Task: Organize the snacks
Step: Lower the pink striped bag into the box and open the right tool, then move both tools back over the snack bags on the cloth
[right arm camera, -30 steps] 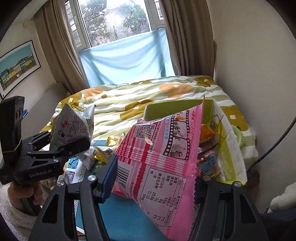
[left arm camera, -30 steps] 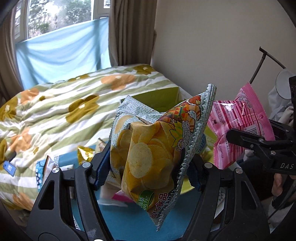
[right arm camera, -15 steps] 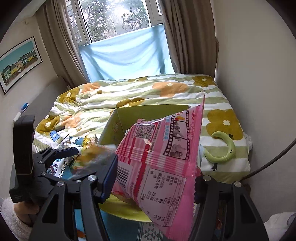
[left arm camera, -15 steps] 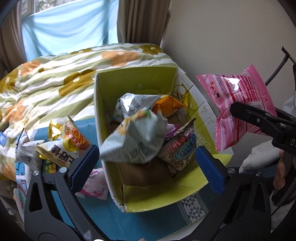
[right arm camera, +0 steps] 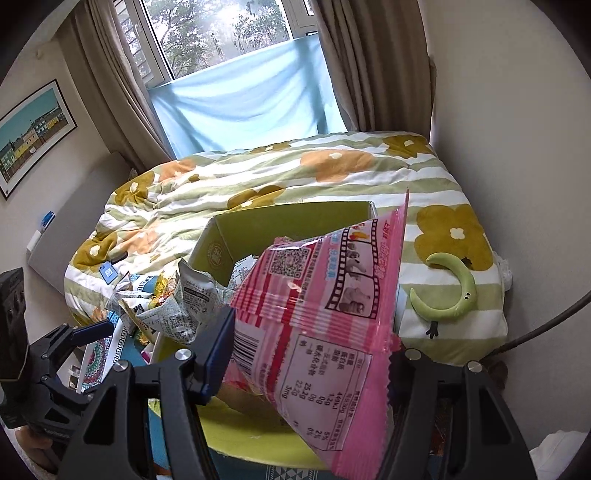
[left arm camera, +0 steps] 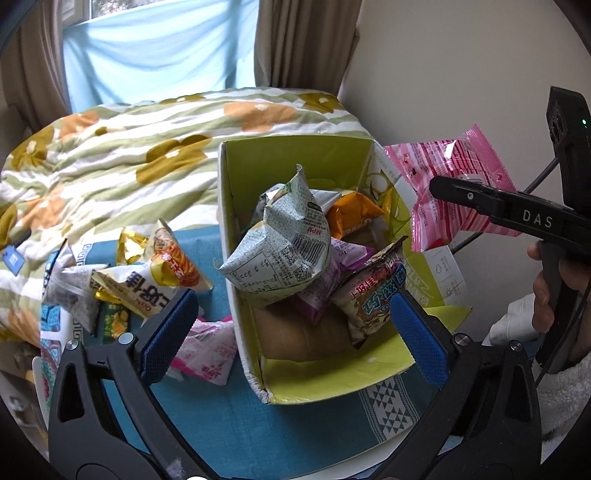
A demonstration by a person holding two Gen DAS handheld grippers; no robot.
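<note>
Left hand-held gripper (left arm camera: pixel 291 325) spread, empty, above green box (left arm camera: pixel 295 155). Right hand-held gripper (right arm camera: pixel 310 354) pinching pink packet (right arm camera: pixel 325 306); overfilled pile could spill packet over rim.

A: What sort of place is this?
B: A home bedroom. There's a bed (right arm camera: pixel 295 177) under a flowered duvet (left arm camera: pixel 147 147).
A: Anything else?
B: Behind the bed, a curtained window (right arm camera: pixel 229 33); left of it, a framed picture (right arm camera: pixel 33 129).

A pink striped snack bag (right arm camera: pixel 325 332) is showing beside a lime-green box (left arm camera: pixel 295 162), while the quilt (left arm camera: pixel 122 155) is wearing green and white stripes with orange and mustard flowers, on a teal cloth (left arm camera: pixel 236 417).
</note>
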